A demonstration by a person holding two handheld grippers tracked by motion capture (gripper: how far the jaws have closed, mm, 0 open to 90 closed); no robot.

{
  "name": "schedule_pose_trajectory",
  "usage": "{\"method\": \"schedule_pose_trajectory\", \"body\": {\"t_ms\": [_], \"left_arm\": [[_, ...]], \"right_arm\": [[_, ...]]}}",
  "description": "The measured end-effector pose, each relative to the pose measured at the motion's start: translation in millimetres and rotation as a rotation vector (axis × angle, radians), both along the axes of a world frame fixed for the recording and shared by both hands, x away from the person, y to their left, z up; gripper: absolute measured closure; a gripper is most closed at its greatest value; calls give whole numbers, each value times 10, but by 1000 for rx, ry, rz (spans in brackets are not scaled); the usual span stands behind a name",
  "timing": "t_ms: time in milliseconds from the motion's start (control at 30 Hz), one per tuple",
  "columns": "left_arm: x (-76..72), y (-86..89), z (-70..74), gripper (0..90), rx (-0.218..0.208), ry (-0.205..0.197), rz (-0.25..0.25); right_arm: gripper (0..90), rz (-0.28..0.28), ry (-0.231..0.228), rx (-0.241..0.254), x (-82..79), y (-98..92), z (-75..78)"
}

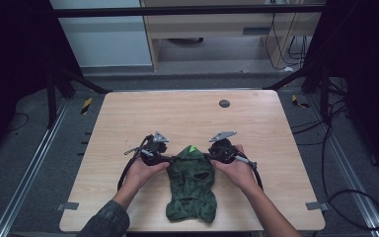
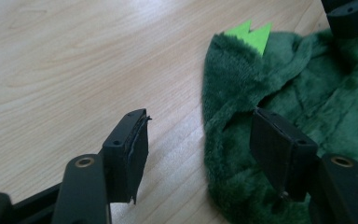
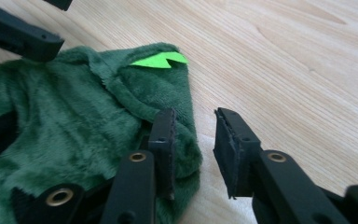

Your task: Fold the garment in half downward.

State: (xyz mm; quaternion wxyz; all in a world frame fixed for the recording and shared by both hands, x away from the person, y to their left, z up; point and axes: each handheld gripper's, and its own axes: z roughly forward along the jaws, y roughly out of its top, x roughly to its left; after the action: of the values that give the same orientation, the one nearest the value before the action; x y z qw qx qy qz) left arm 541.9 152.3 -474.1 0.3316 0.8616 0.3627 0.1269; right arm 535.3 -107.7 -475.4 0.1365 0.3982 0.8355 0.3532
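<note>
A dark green plush garment (image 1: 192, 185) with a bright green spiked tag (image 1: 192, 148) at its far end lies flat on the wooden table (image 1: 187, 116), near the front edge. My left gripper (image 1: 170, 160) is at the garment's upper left edge and my right gripper (image 1: 208, 157) at its upper right edge. In the left gripper view, the left gripper (image 2: 205, 149) stands open astride the plush edge (image 2: 223, 140): one jaw over bare wood, the other over fabric. In the right gripper view, the right gripper (image 3: 193, 144) is open, with the fabric edge (image 3: 186, 154) bulging into the gap.
A small round black disc (image 1: 224, 103) sits near the table's far edge. Grey tape tabs (image 1: 68, 206) mark the front corners. Black frame bars and cables (image 1: 355, 197) surround the table on the floor. Bare wood stretches beyond the garment.
</note>
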Motion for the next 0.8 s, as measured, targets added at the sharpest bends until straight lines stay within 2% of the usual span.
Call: {"method": "schedule_pose_trajectory", "body": {"t_ms": [167,233,300,500,633,800], "left_arm": [[5,3,-65,385,10,5,5],[18,30,-105,400,10,26,17],[20,35,-117,420,-1,30,19],[28,17,-149,487,7,37,-1],[14,-18,-139,603,27,27,-25],[-20,-75,-126,796,33,45,-62]], "right_arm": [[660,10,23,-17,17,23,-45],[631,6,27,-38,-1,31,-64],[619,12,28,-40,-7,32,-71],[602,13,40,-57,-10,29,-121],[650,25,36,-81,-7,22,-150],[803,57,41,-74,-19,38,-148]]}}
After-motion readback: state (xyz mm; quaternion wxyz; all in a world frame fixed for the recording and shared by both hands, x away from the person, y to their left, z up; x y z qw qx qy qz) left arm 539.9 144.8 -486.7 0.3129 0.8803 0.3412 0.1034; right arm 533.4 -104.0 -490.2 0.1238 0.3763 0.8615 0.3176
